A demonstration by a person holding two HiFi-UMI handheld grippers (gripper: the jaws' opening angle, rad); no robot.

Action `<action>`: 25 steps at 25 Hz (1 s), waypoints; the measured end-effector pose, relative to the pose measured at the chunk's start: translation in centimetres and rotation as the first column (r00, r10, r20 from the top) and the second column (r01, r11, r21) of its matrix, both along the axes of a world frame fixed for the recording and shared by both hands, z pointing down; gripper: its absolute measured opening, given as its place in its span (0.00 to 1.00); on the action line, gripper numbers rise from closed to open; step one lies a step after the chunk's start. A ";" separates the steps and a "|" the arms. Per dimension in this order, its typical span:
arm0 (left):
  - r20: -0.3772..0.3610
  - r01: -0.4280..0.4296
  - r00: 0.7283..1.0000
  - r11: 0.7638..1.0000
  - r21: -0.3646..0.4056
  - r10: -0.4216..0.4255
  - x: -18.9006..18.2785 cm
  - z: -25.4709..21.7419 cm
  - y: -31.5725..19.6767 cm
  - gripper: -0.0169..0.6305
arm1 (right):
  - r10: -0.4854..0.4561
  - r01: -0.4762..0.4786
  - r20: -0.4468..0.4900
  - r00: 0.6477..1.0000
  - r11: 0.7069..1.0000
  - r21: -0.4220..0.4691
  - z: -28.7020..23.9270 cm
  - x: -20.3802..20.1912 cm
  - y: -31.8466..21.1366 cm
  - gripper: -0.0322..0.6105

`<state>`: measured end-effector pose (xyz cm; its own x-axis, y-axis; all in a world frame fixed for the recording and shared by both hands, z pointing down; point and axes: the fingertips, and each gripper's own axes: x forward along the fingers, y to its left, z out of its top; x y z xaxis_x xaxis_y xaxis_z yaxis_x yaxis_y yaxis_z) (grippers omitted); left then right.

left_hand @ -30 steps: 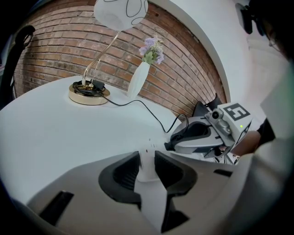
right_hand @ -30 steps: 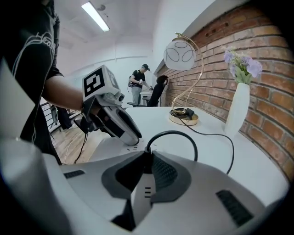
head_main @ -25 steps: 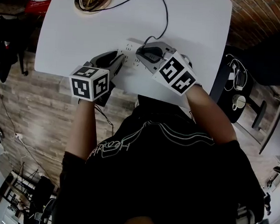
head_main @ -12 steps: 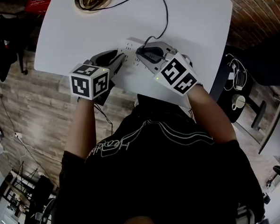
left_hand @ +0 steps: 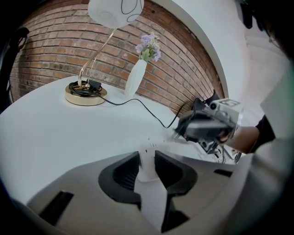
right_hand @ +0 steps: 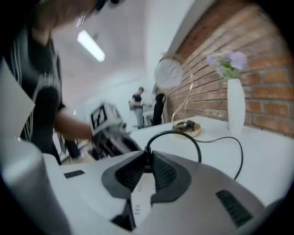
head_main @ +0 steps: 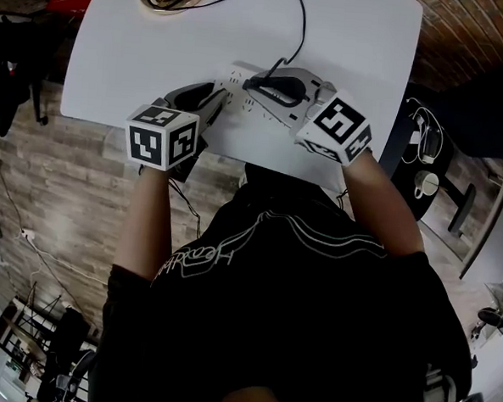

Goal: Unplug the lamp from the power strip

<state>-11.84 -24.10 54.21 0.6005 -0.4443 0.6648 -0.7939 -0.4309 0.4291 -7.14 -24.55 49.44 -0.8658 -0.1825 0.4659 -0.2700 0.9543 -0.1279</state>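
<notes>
Power strip [head_main: 236, 73] near table [head_main: 355, 41] near edge; left gripper [head_main: 217, 96] clamps its end, right gripper [head_main: 260, 84] pinches plug [right_hand: 147, 153]; we note far side open.

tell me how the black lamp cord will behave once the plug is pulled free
Probably floppy: the cord arcs in a loose loop above the plug held by the right gripper. It looks thin, so likely light; it should trail across the table rather than resist.

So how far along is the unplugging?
Set up already: the left gripper clamps the power strip, and the right gripper is shut on the lamp's black plug. In hand: getting it out; whether the prongs are free can't be seen. Left: lift the plug clear of the strip.
</notes>
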 end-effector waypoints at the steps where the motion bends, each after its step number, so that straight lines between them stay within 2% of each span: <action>1: 0.009 -0.003 1.000 1.000 0.007 0.003 0.0 0.0 0.0 0.19 | 0.012 -0.013 0.038 0.999 1.000 0.017 -1.5 -0.2 -0.5 0.09; 3: 0.023 -0.004 1.000 1.000 0.011 0.004 0.0 0.0 0.1 0.19 | -0.009 0.008 0.004 1.000 0.995 0.103 -3.5 -0.9 -1.2 0.09; 4: 0.027 -0.002 1.000 1.000 0.009 0.002 0.0 0.0 0.1 0.19 | -0.019 0.019 0.001 1.000 0.994 0.110 -4.1 -1.2 -1.5 0.09; 8: 0.044 -0.005 0.999 1.000 0.003 0.005 -0.2 -0.1 0.1 0.19 | 0.027 -0.028 0.055 0.998 1.000 0.010 -4.7 -0.1 -2.7 0.09; 12: 0.034 0.024 0.999 1.000 -0.014 -0.023 -0.3 -0.2 -0.1 0.19 | 0.116 -0.107 0.120 0.986 0.991 -0.081 -5.1 1.5 -3.6 0.10; 15: 0.042 0.058 0.997 0.998 0.024 -0.059 -0.5 -1.2 -0.4 0.18 | 0.160 -0.139 0.164 0.973 0.981 -0.132 -5.9 2.3 -3.7 0.10; 20: -0.006 0.121 0.993 0.985 0.120 -0.121 -0.6 -4.8 -0.5 0.18 | 0.176 -0.158 0.180 0.968 0.981 -0.109 -7.6 3.0 -2.7 0.10; 23: -0.032 0.157 0.988 0.979 0.132 -0.154 -0.8 -7.0 0.3 0.09 | 0.185 -0.169 0.210 0.960 0.982 -0.088 -9.2 3.1 -1.6 0.10; 25: -0.060 0.162 0.986 0.976 0.147 -0.155 -0.6 -8.8 1.1 0.08 | 0.196 -0.183 0.232 0.953 0.980 -0.074 -10.4 3.3 -0.6 0.10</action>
